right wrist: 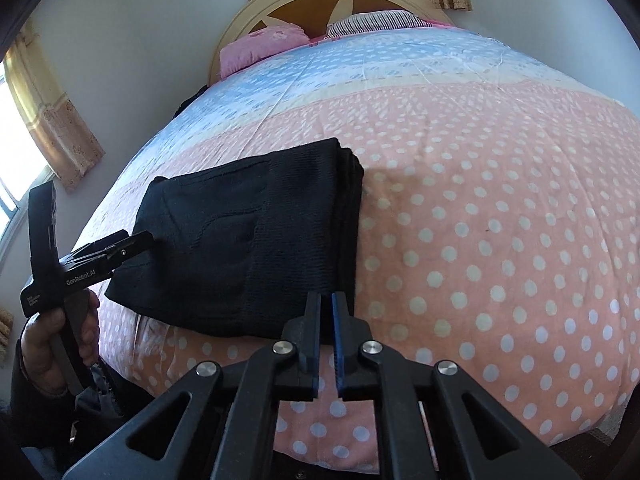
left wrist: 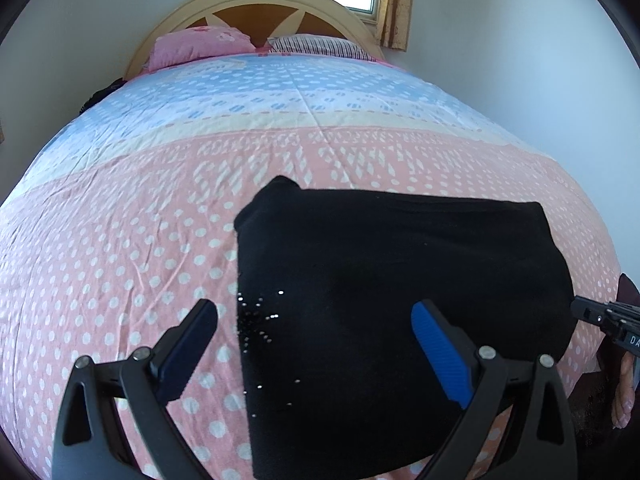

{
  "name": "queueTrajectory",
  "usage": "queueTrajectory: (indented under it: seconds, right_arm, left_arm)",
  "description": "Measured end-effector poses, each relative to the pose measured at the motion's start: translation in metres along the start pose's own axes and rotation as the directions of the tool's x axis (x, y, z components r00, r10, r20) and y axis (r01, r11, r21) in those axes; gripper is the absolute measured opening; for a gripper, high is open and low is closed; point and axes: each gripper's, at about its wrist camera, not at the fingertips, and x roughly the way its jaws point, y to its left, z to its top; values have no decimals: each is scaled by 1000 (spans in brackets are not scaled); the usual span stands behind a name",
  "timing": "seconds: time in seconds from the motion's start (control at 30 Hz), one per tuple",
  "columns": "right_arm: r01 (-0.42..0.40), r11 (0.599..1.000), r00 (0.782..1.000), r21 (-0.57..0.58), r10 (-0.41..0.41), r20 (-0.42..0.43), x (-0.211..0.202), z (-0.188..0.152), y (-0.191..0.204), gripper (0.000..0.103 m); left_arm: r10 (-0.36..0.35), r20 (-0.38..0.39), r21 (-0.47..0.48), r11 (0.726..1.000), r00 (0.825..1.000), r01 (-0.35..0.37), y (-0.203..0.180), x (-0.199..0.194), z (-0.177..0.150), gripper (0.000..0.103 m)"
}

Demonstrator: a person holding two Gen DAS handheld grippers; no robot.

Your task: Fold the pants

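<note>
The black pants (left wrist: 392, 300) lie folded into a compact rectangle on the pink dotted bedspread near the bed's front edge; they also show in the right wrist view (right wrist: 256, 248). My left gripper (left wrist: 316, 320) is open and empty, hovering just above the folded pants' left part. It also shows in the right wrist view (right wrist: 136, 246) at the pants' left edge. My right gripper (right wrist: 326, 304) is shut with nothing visibly between its pads, at the pants' front right corner. Its tip shows in the left wrist view (left wrist: 580, 310) at the pants' right edge.
The bed (left wrist: 120, 240) has a pink and blue dotted cover. A pink pillow (left wrist: 196, 46) and a striped pillow (left wrist: 320, 46) lie by the wooden headboard (left wrist: 260, 8). White walls and curtained windows surround the bed.
</note>
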Motion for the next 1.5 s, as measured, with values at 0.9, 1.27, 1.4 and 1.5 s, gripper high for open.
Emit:
queueTrajectory:
  seconds: [0.9,1.27,1.4,1.5]
  right_arm:
    - [-88,984,995,156,81,51,49,45,-23,55]
    - [-174,959,985,224,163,63,61,43,-37,50]
    - [-193,953,981,233,182,68,59,43,-38,43]
    - [-189,956,982,225,178,68,60,43,-37,43]
  left_arm:
    - [-90,-53,-47,995,995,87,38,29,0,103]
    - [-109,-85,8,994,990,111,29,37,4,103]
    - [-127,-85,3,992,988,127,31,36,3,103]
    - [-150,-73,1,989,986,150,32,31,1,96]
